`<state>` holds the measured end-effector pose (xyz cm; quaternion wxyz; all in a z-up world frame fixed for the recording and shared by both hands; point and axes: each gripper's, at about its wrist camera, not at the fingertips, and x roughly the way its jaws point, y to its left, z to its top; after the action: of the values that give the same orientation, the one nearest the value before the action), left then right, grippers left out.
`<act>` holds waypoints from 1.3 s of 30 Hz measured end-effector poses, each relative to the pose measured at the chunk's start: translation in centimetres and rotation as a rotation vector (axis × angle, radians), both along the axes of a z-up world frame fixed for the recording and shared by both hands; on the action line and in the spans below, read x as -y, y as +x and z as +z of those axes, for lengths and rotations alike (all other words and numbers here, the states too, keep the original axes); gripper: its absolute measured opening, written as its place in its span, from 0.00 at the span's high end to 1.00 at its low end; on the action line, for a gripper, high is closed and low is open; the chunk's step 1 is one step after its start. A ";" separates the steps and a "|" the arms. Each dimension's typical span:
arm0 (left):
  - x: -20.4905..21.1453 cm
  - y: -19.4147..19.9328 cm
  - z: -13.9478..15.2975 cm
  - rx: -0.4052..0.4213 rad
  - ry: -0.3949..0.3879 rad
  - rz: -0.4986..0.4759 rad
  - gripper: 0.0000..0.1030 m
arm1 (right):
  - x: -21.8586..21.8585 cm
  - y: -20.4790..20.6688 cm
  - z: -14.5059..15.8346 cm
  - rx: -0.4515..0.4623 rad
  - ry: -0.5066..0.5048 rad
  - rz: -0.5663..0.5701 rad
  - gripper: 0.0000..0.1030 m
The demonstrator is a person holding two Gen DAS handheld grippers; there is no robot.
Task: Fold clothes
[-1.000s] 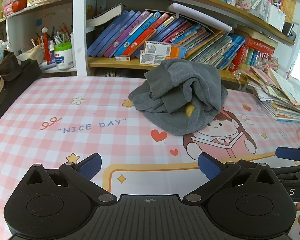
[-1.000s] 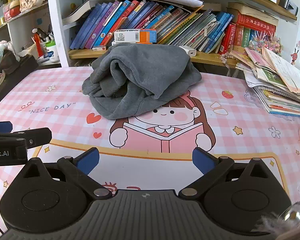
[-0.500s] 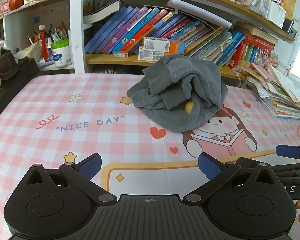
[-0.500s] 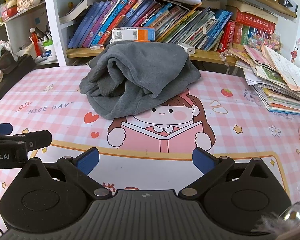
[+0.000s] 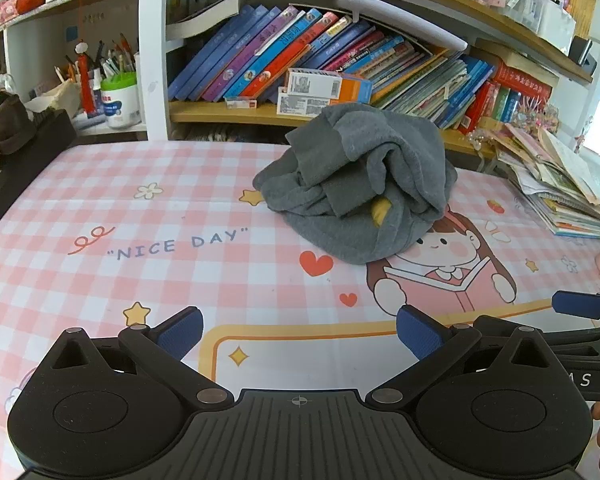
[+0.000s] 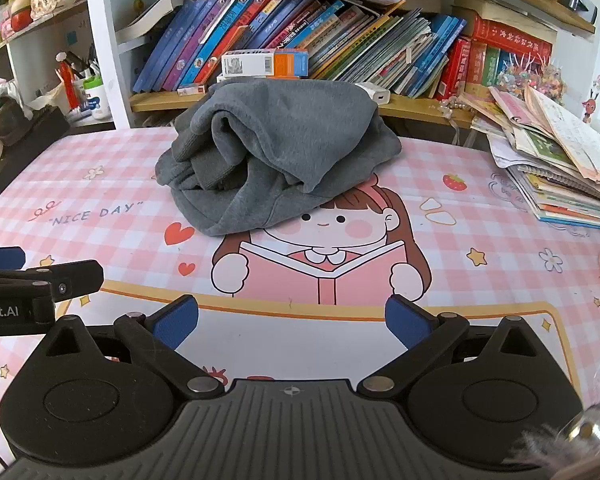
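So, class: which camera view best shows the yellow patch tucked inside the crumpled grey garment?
The left wrist view. There the yellow patch peeks out between folds of the grey garment. The right wrist view shows the same garment closer and larger, but no yellow is visible.

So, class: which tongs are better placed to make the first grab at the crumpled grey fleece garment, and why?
Probably the right tongs: in their view the crumpled grey fleece garment lies almost straight ahead. From the left tongs it sits off to the right. Both are open, and neither is touching it.
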<state>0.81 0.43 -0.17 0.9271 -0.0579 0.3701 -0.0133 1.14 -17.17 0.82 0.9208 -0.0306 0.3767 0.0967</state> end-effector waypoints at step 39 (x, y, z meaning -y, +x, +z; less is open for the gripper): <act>-0.9 3.4 -1.4 0.006 -0.032 0.028 0.00 | -0.7 4.8 -1.9 -0.025 -0.016 0.025 0.02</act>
<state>4.24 1.37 -1.61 0.9272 -0.0777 0.3665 -0.0066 5.90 -16.42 -1.05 0.9144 -0.0415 0.3886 0.1055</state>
